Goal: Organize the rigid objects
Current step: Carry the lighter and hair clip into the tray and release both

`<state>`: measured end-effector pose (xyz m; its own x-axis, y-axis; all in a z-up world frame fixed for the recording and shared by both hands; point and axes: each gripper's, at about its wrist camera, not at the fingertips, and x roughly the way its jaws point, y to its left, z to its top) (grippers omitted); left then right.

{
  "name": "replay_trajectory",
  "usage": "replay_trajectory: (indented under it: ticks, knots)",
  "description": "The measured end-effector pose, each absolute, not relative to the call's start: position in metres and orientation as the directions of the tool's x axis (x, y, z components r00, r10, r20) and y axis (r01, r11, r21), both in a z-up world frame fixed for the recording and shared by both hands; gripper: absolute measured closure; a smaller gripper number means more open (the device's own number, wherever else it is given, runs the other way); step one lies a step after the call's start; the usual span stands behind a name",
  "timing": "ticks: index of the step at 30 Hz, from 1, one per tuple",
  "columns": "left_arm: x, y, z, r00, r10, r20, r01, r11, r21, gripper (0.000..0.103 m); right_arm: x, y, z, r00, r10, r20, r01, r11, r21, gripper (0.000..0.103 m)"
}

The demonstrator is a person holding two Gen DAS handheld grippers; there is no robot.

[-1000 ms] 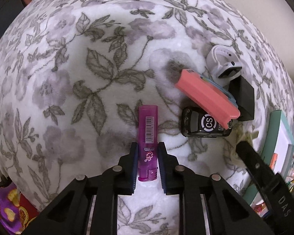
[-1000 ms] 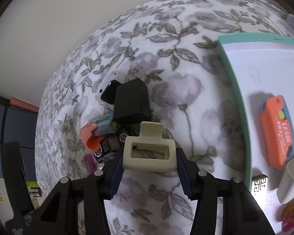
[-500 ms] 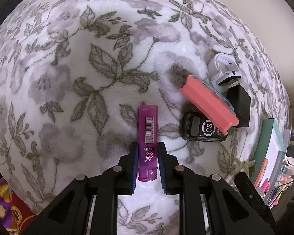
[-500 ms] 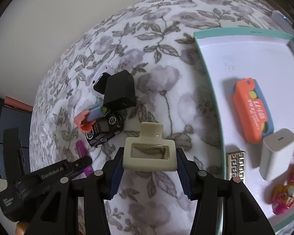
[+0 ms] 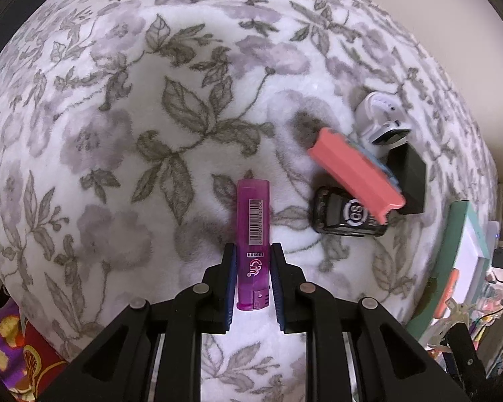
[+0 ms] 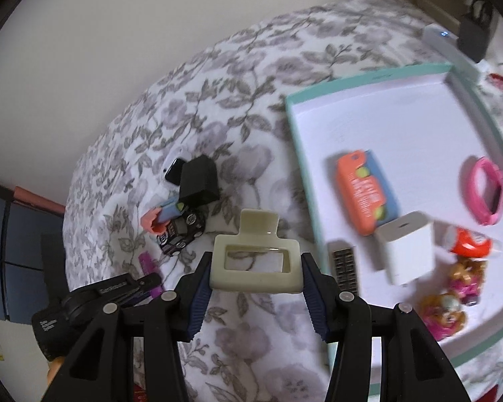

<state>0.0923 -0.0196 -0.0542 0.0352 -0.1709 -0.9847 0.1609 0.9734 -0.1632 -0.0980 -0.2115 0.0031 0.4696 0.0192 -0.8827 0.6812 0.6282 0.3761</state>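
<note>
Two loads, mine. The tray point(image 6: 300, 107) lies at two o'clock of my right claw point(image 6: 255, 268), clamped narrow on a cream clip point(image 6: 256, 276); left claw point(image 5: 251, 279) pinches a purple lighter point(image 5: 253, 234), long axis toward twelve.

We see a white fleece blanket point(image 5: 171, 107) printed with grey-purple flowers and leaves covering the surface, a plain cream wall point(image 6: 117, 50) behind it, and a dark blue panelled cabinet point(image 6: 3, 234) at left.
</note>
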Motion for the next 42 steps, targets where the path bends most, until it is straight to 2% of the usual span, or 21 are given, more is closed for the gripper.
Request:
replay_trajectory:
  ticks: [8,14,19,42]
  knots:
    - [0.084,-0.022,-0.014,0.116,-0.233,-0.965,0.207,0.956,-0.206,0.083,-0.116,-0.235,0.017,0.466,-0.030,-0.884,0.717,0.598,0.357,0.050]
    - [0.075,-0.028,0.008,0.127,-0.296,-0.947,0.255,0.932,-0.257,0.083,-0.133,-0.252,0.031,0.419,-0.120,-0.900,0.759,0.590,0.275,0.050]
    - [0.063,-0.042,0.021,0.129,-0.327,-0.936,0.317,0.908,-0.273,0.083,-0.150,-0.271,0.036,0.422,-0.136,-0.896,0.778,0.562,0.281,0.050]
    - [-0.021,-0.201,0.000,0.035,-0.294,-0.955,0.605,0.767,-0.214,0.083,-0.195,-0.360,-0.007,0.324,-0.102,-0.941,0.882,0.392,0.261,0.050]
